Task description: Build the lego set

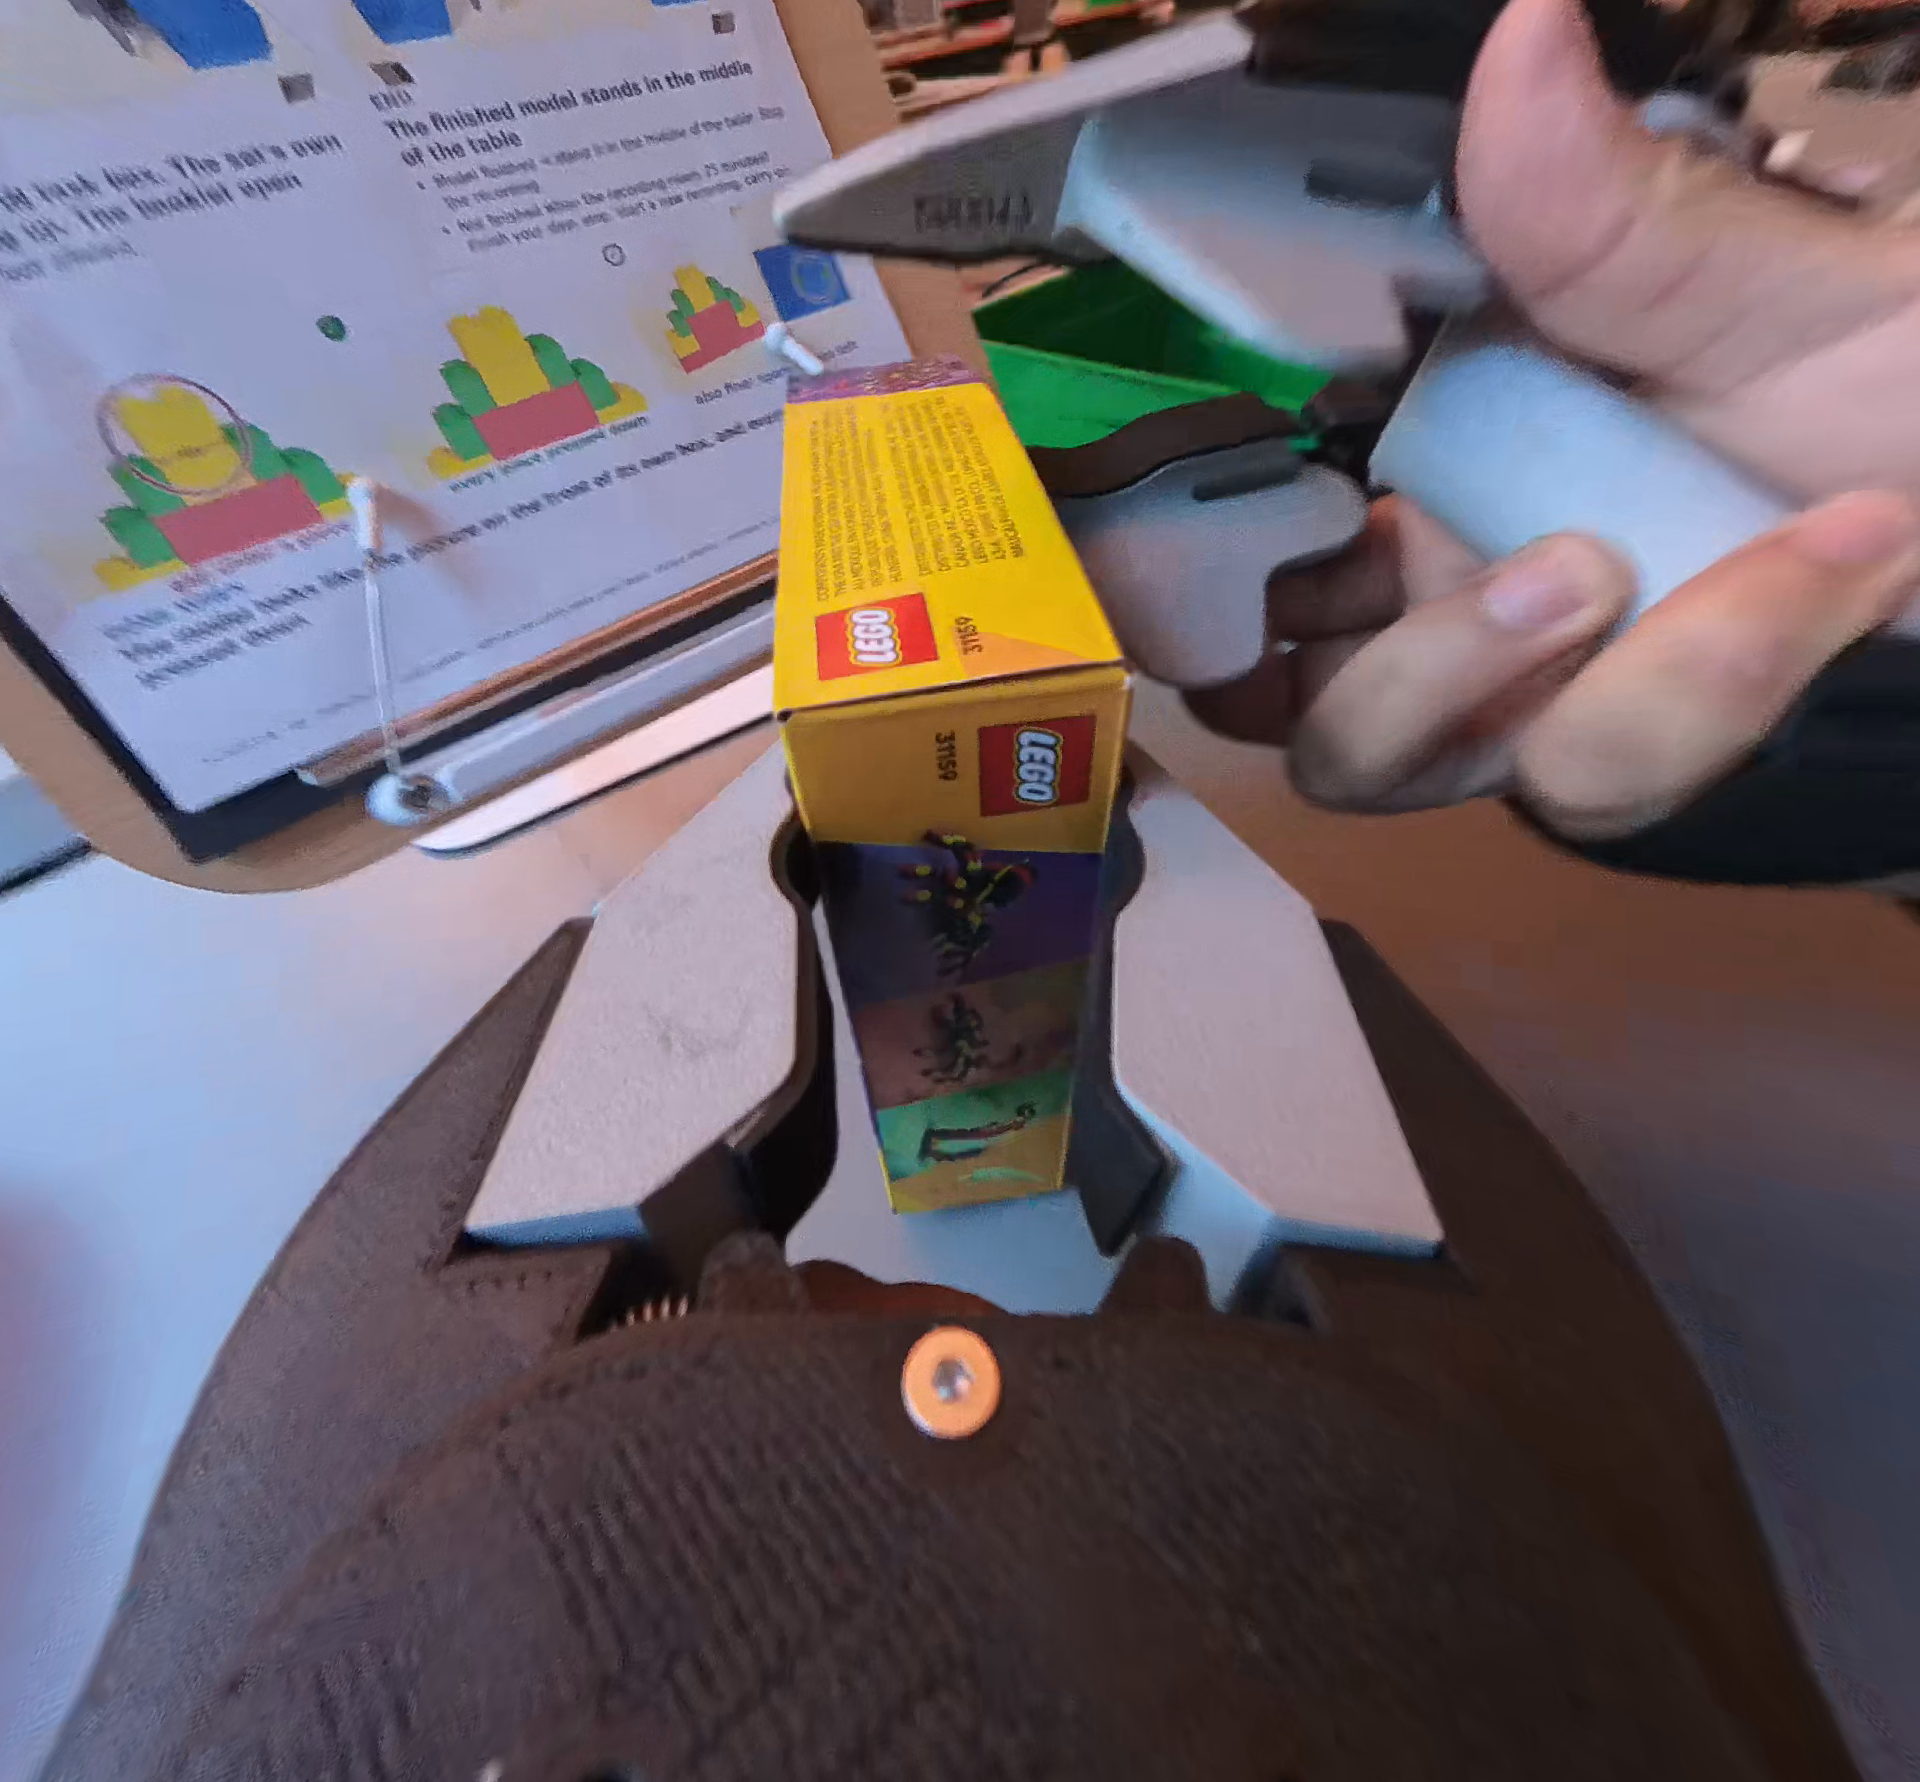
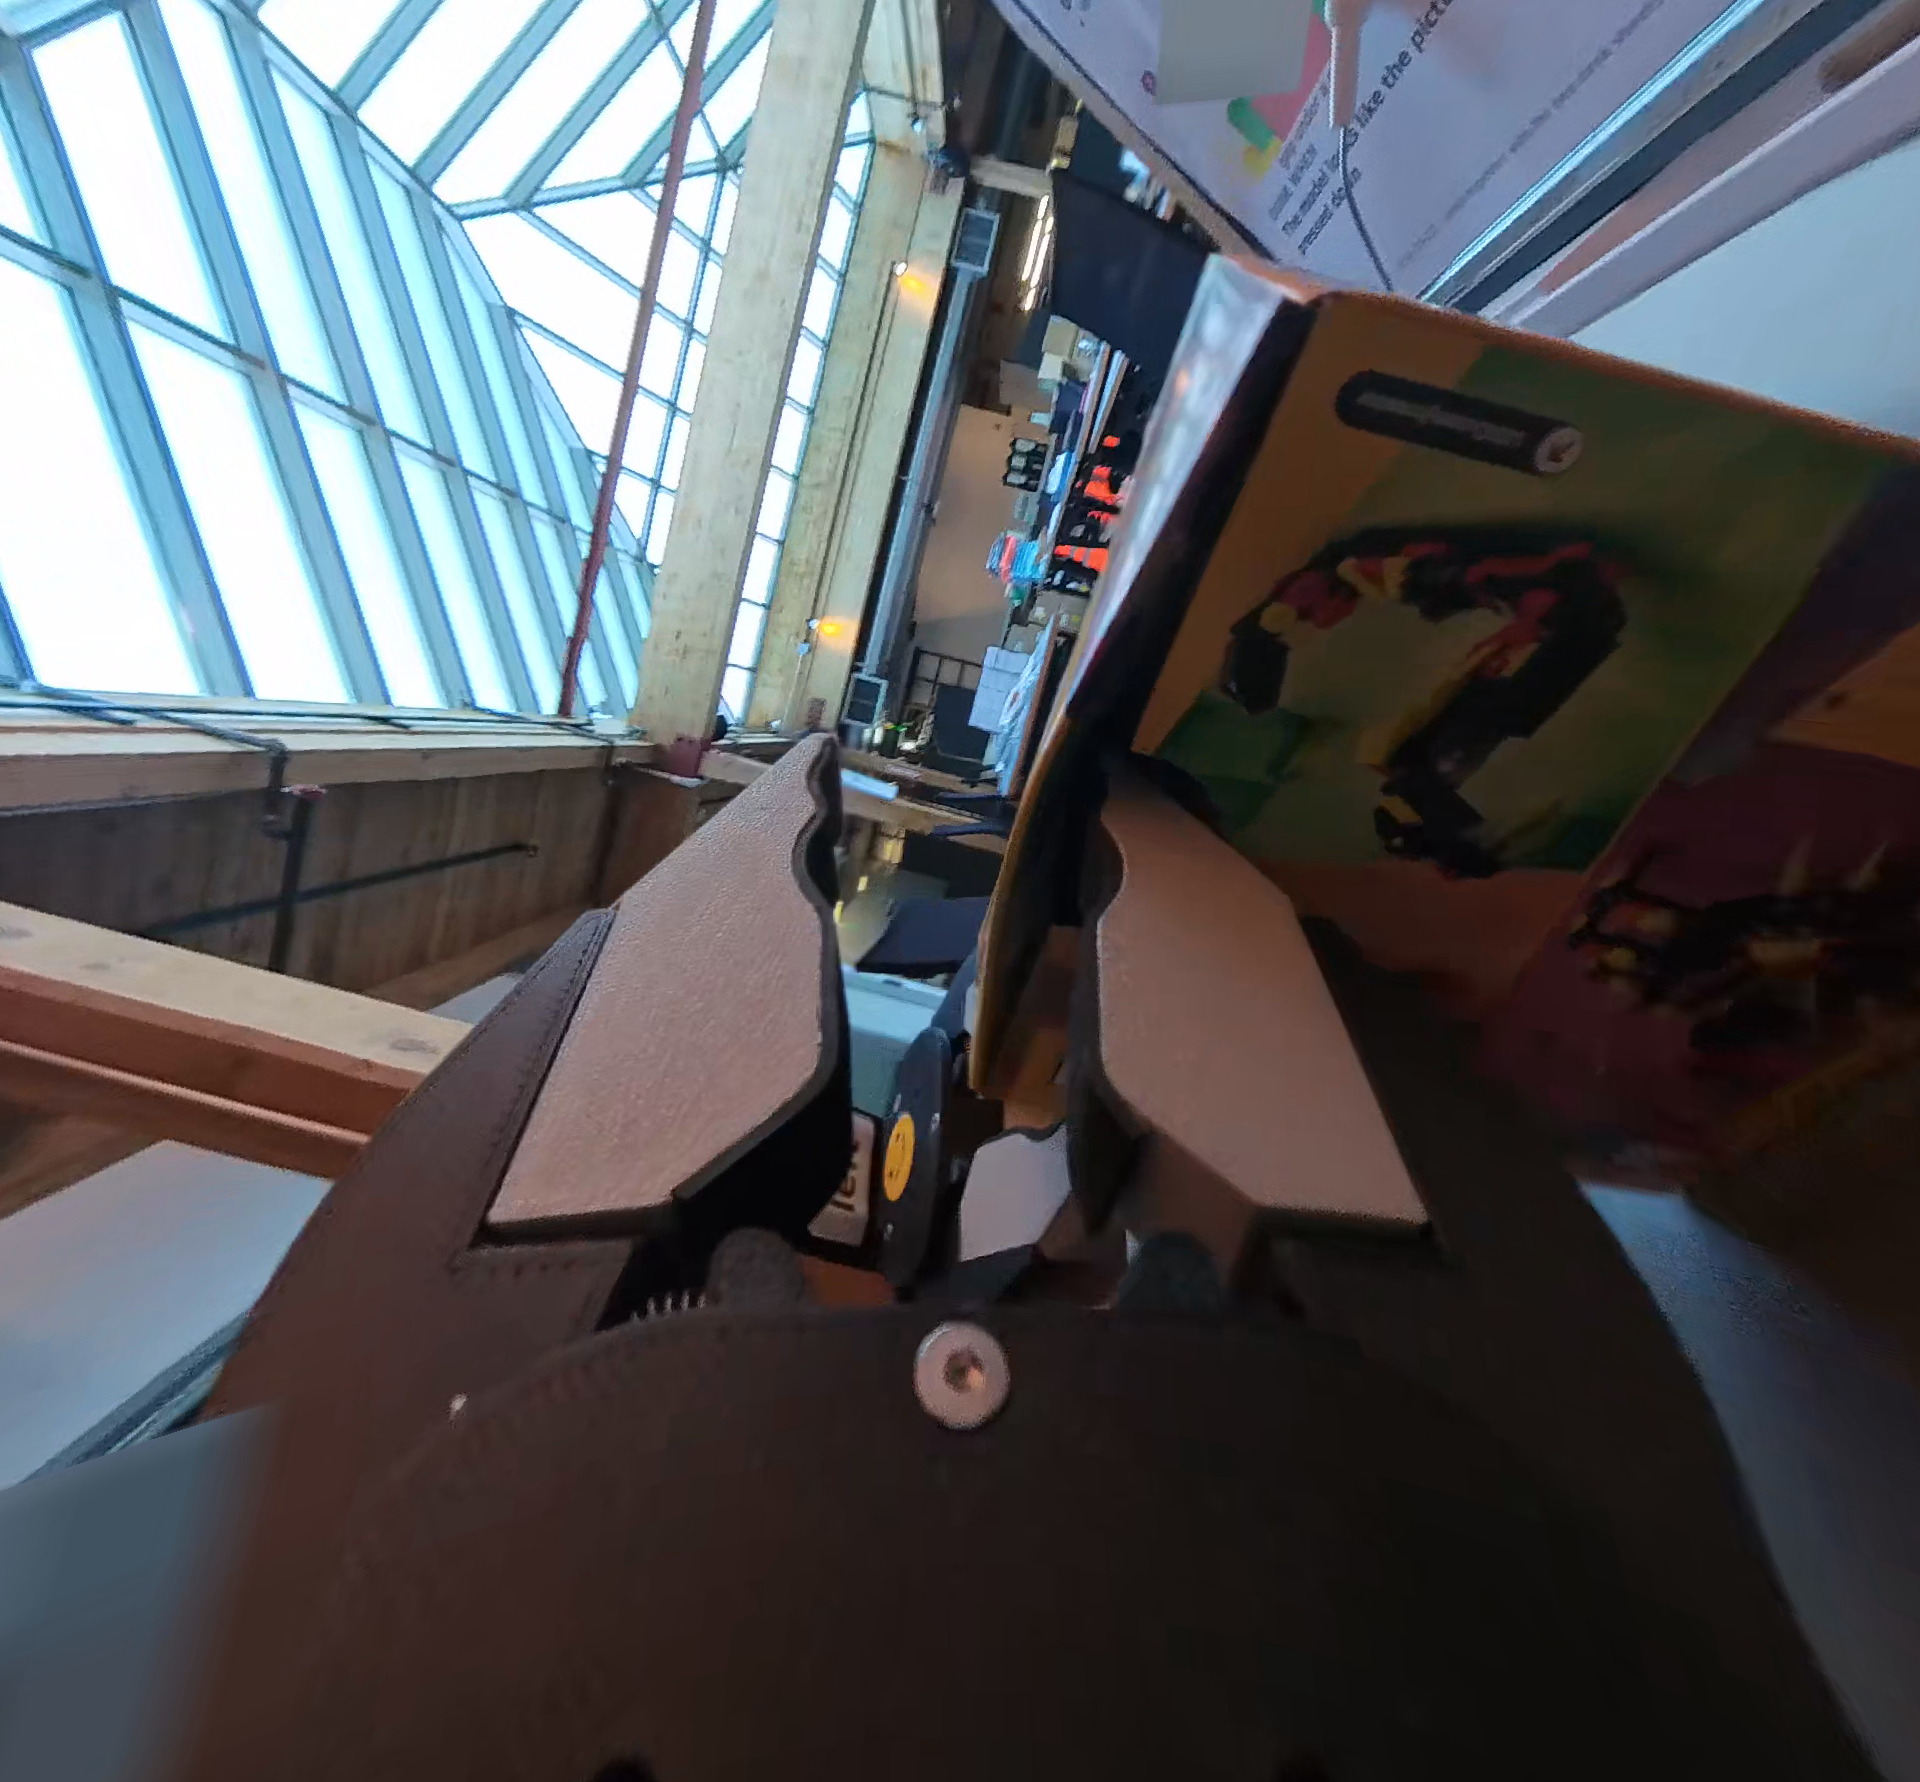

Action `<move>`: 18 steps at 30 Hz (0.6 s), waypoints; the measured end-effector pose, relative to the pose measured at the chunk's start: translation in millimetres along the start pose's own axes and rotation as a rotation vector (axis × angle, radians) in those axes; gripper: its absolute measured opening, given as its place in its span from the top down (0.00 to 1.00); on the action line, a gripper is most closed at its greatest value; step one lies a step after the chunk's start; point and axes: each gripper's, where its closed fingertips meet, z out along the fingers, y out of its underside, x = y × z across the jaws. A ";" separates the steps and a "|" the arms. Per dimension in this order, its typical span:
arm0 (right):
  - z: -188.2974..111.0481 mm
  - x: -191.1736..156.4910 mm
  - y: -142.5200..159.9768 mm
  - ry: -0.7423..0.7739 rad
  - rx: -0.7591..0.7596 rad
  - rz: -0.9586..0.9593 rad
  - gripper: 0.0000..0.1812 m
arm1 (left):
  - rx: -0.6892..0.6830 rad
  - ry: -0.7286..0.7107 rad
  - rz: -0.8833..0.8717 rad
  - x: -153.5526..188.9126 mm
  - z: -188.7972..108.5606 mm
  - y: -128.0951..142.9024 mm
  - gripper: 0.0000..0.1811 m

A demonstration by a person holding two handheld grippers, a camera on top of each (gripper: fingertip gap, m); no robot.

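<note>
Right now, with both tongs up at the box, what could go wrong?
1. The left tongs pinch only the thin edges of the lego box, so a hard tug could twist it loose.
2. The right tongs look open around the box's end flap; shutting hard might rip or crumple it.
3. The instruction sheet on its stand is close behind and could get bumped.

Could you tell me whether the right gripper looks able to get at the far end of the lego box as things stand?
Probably yes. The left gripper clamps the lego box only at its near end, leaving the far end free. The right gripper is open beside it, and the right wrist view suggests a flap edge already sits between its jaws.
</note>
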 end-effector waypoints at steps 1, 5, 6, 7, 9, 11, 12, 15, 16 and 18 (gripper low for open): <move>-3.0 -1.3 -1.1 -0.027 -0.001 0.023 0.78 | -0.007 -0.026 0.042 -1.3 0.7 0.4 0.71; -14.0 -6.7 0.3 -0.058 0.021 0.003 0.71 | -0.005 0.051 -0.060 2.5 3.5 3.4 0.71; -17.3 -6.7 0.8 -0.043 0.022 -0.014 0.70 | -0.007 0.047 -0.061 3.5 3.9 3.2 0.71; -21.5 -6.6 2.3 -0.029 0.016 -0.022 0.71 | -0.007 0.028 -0.071 1.5 4.9 3.3 0.72; -37.2 -34.3 -1.8 -0.149 0.055 -0.014 0.87 | -0.019 -0.029 -0.162 -22.2 5.2 7.4 0.72; -47.8 -41.5 -7.7 -0.074 0.073 -0.122 0.82 | -0.008 0.004 -0.188 -33.3 -2.4 8.2 0.72; -50.0 -39.3 -10.4 -0.017 0.074 -0.172 0.78 | 0.004 0.040 -0.202 -28.3 -5.5 7.6 0.72; -40.6 -32.9 7.8 0.027 -0.023 -0.164 0.67 | 0.009 0.096 -0.187 -6.5 -1.6 4.7 0.72; -35.4 -25.9 16.5 0.056 -0.052 -0.158 0.66 | 0.005 0.082 -0.163 -3.4 1.2 3.8 0.72; -29.2 -11.3 19.7 0.109 -0.034 -0.142 0.69 | -0.001 0.062 -0.122 1.0 5.3 2.8 0.72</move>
